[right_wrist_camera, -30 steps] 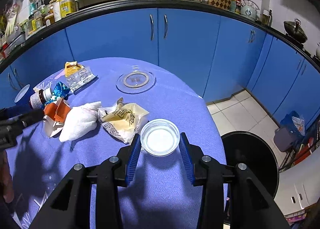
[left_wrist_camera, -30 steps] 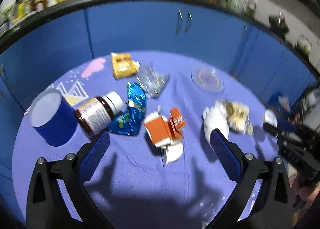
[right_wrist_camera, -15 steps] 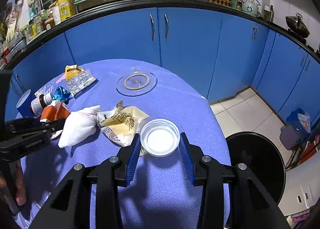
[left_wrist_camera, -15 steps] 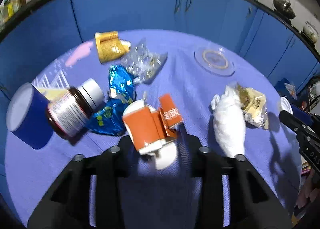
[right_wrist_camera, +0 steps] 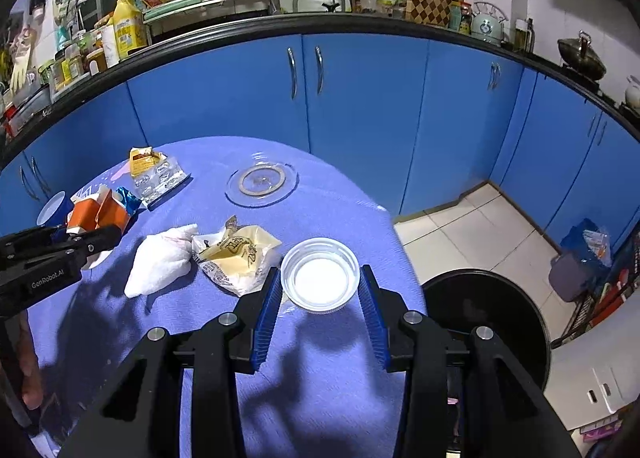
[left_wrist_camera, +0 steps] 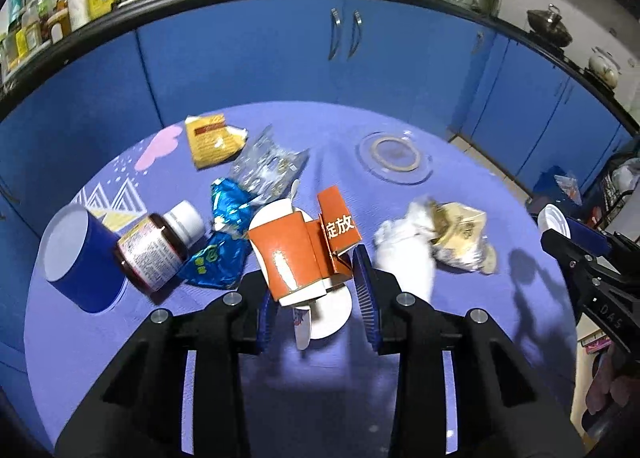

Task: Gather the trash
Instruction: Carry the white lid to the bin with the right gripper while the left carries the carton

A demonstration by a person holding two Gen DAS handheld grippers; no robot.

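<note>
Trash litters the table (left_wrist_camera: 168, 342) — bottle (left_wrist_camera: 154, 248), wrappers, tissue (right_wrist_camera: 160, 262). Largest change: the left gripper (left_wrist_camera: 318, 304), wide open a second ago, has narrowed onto the orange carton (left_wrist_camera: 298, 250) and appears to pinch it, so one piece looks ready to lift. The right gripper (right_wrist_camera: 320, 300) still clasps the white lid (right_wrist_camera: 319, 274) near the table's edge, beside the black bin (right_wrist_camera: 486, 322).

table (left_wrist_camera: 460, 210): cup (left_wrist_camera: 76, 258) at far left; bottle (left_wrist_camera: 158, 244) lying just right of it; foil wrapper (left_wrist_camera: 222, 242) next; carton (left_wrist_camera: 304, 250) between left gripper (left_wrist_camera: 318, 296) fingers, seemingly atop a paper disc (left_wrist_camera: 332, 310). tissue (left_wrist_camera: 408, 254) right of carton, touching bag (left_wrist_camera: 460, 236). lid (right_wrist_camera: 320, 274) within right gripper (right_wrist_camera: 320, 298). glass dish (left_wrist_camera: 394, 156) behind.
</note>
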